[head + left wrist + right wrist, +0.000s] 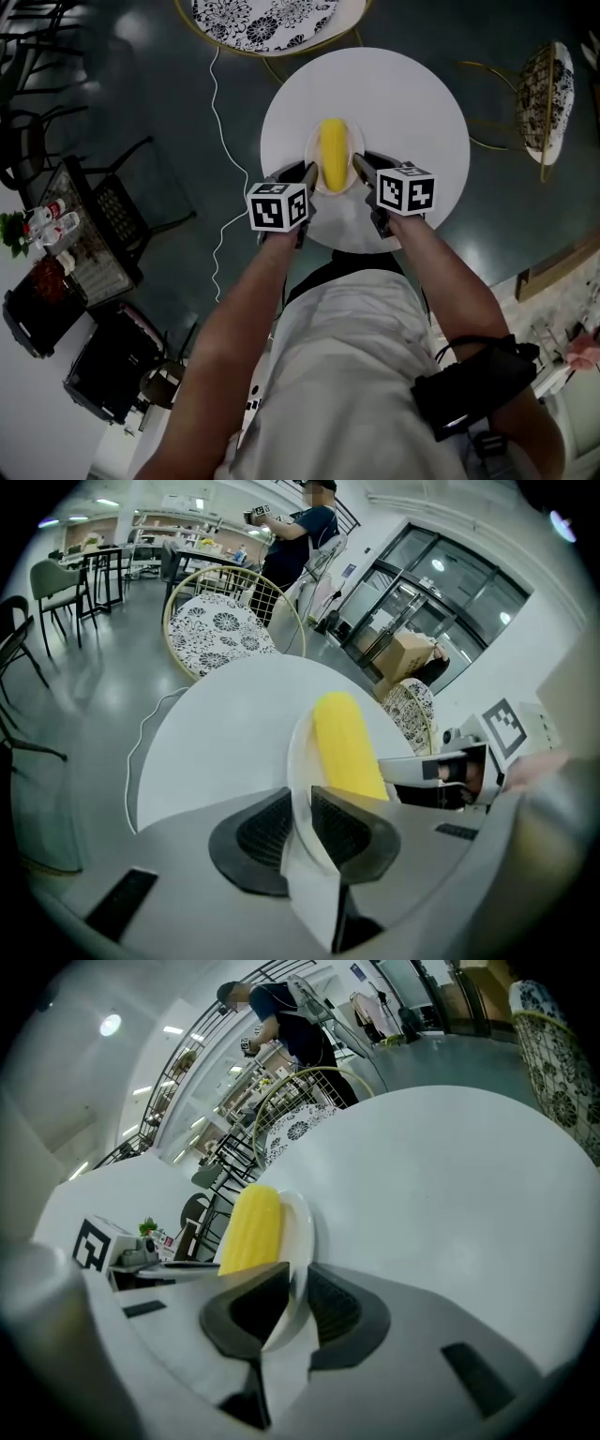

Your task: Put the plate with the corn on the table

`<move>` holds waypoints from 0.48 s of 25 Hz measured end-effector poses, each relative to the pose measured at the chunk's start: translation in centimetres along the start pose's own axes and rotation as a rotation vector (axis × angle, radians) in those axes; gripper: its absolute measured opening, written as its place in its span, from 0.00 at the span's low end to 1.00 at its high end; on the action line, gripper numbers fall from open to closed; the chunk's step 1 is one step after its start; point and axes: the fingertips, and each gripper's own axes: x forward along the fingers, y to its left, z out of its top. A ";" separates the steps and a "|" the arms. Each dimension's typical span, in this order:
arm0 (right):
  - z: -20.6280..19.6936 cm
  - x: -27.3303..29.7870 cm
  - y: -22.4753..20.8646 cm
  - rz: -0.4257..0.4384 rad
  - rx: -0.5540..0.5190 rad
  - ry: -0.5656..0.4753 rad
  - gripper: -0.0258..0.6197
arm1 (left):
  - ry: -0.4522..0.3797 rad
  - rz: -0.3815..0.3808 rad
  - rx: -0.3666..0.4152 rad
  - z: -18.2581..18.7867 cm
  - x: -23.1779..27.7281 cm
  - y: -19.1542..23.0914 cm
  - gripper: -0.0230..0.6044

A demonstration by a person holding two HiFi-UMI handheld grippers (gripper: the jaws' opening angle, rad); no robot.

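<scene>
Head view, floor: dark, glossy grey floor (141, 84) surrounds everything, with a thin white cable (217, 141) trailing over it beside the table.
Table: round white table (412, 103) stands straight ahead of the person; its top is bare apart from the plate near the close edge.
Chairs: a gold wire-frame chair with a black-and-white patterned cushion (267, 23) stands at the table's far side, and a second like it (547, 94) is off to the right.
Arms: both bare forearms reach forward to the table's near edge, one on each side of the plate.
Left gripper: the grey two-jaw left gripper (302, 822) has its black ribbed pads pressed against the plate's left rim, one above and one below; the head view shows it at the plate's left (308, 174).
Right gripper: the matching right gripper (298, 1302) is clamped in the same way on the opposite rim (361, 169).
Marker cubes: a white cube with black square markers (277, 206) sits on the left gripper, and another (406, 189) on the right.
Plate: small round white plate (357, 150) is held between the two grippers, over the near part of the table; whether it touches the top cannot be told.
Corn: a smooth yellow cob of corn (332, 150) lies along the middle of the plate, pointing away from the person.
</scene>
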 end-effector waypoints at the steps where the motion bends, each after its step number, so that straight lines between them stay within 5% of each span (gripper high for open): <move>1: 0.0 0.0 0.1 -0.002 -0.018 0.000 0.12 | -0.003 -0.003 0.005 0.0 0.0 0.0 0.11; 12: 0.1 -0.1 0.3 -0.031 -0.042 -0.061 0.12 | -0.046 0.044 0.037 0.1 -0.9 0.3 0.16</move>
